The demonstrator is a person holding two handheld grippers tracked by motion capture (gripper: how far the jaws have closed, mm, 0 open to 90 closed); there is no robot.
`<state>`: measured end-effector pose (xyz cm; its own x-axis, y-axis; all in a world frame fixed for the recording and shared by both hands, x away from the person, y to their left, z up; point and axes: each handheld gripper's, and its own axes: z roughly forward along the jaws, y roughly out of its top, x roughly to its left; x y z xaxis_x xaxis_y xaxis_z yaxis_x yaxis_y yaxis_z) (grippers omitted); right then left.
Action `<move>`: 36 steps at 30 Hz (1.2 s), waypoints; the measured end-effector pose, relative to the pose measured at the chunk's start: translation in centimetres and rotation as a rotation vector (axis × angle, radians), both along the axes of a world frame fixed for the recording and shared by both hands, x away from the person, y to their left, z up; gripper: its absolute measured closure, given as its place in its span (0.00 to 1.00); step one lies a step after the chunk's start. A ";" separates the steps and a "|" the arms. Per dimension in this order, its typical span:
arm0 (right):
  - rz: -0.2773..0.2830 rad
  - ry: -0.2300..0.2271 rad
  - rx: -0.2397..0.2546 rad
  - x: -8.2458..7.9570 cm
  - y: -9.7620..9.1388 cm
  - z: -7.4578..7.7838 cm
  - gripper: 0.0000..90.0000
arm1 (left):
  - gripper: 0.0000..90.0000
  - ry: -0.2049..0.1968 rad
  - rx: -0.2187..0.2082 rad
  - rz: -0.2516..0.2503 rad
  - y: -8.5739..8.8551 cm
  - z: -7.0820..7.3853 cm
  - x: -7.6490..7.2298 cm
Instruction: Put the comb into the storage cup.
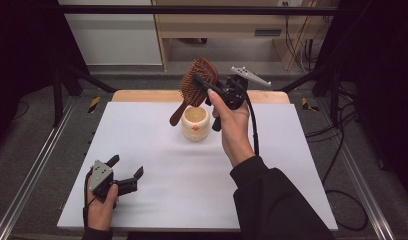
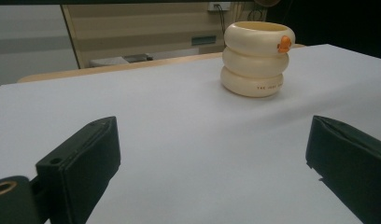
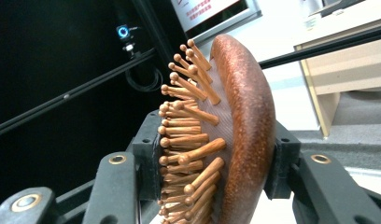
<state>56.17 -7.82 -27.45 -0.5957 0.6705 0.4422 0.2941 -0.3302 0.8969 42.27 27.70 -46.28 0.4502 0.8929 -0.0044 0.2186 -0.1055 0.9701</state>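
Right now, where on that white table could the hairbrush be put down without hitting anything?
Bare room: the table between the cup and the left hand-held gripper, plus its right side. Crowded: around the cup, where the right hand-held gripper holds the hairbrush.

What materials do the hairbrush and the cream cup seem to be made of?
Hairbrush: most likely wood, reddish-brown with a smooth, slightly glossy back; its pins look like paler wood with rounded tips, set in a pad.
Cream cup: ceramic or plastic, I cannot tell which; the ringed wall is smooth with a soft sheen, with a small orange mark near the rim.
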 end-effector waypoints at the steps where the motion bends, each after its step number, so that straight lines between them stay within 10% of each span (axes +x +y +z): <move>1: -0.008 -0.003 0.001 0.1 0.0 0.0 0.56 | 0.04 0.000 0.000 0.000 0.0 0.0 0.0; 36: -0.071 -0.005 -0.005 1.9 -1.1 0.3 0.56 | 0.03 -0.019 0.002 0.009 0.0 0.1 0.0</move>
<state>58.04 -8.95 -27.18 -0.5483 0.7137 0.4358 0.2657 -0.3454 0.9001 42.22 27.70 -46.21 0.4419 0.8970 0.0063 0.2007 -0.1057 0.9739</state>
